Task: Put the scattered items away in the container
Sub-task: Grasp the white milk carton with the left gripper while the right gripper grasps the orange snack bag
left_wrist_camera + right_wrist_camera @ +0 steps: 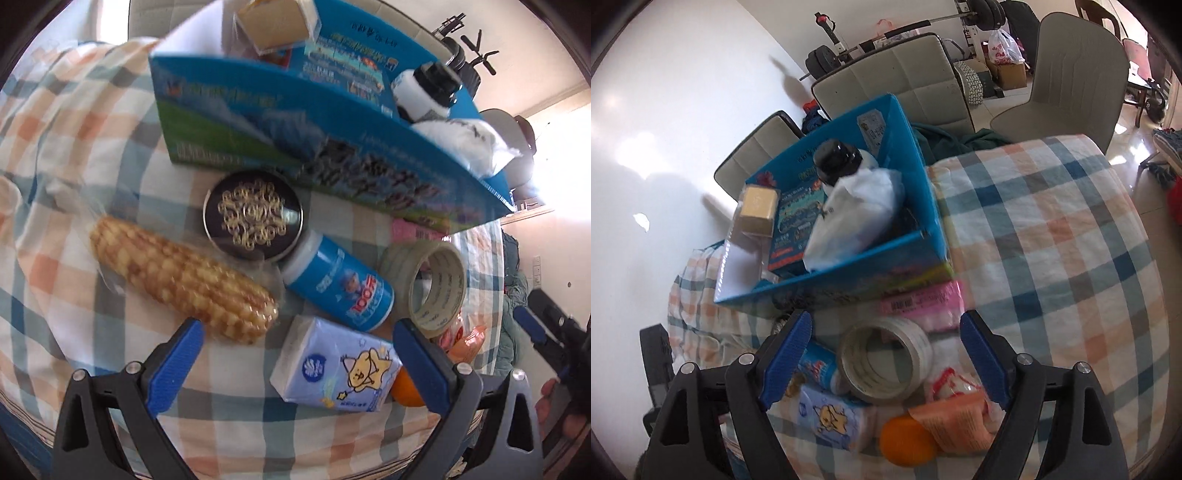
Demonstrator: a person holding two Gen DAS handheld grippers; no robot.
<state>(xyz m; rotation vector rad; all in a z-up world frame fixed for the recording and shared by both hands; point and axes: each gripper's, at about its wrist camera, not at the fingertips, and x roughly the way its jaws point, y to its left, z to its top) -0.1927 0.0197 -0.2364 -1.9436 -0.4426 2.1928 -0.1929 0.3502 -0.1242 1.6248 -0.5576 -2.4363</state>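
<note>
Checked cloth [92, 155] covers the table in the left wrist view, with the blue box [258, 122] at the far side holding a tan block [275, 22], a black-capped bottle [424, 92] and a white bag [469, 144]. Before the box lie a round tin [253, 216], a corn cob [181, 280], a blue bottle [338, 288], a tape roll [432, 284] and a tissue pack [336, 363]. The left gripper [297, 328] hovers spread wide above them, empty. From the right wrist, a white wall [665, 147] and grey chairs [1071, 74] stand behind the box [923, 206]. The right gripper [886, 325] is also spread and empty, with the tape roll [886, 360] between its fingers; an orange [905, 439], a snack packet [956, 417] and a pink pack [923, 302] lie near.
</note>
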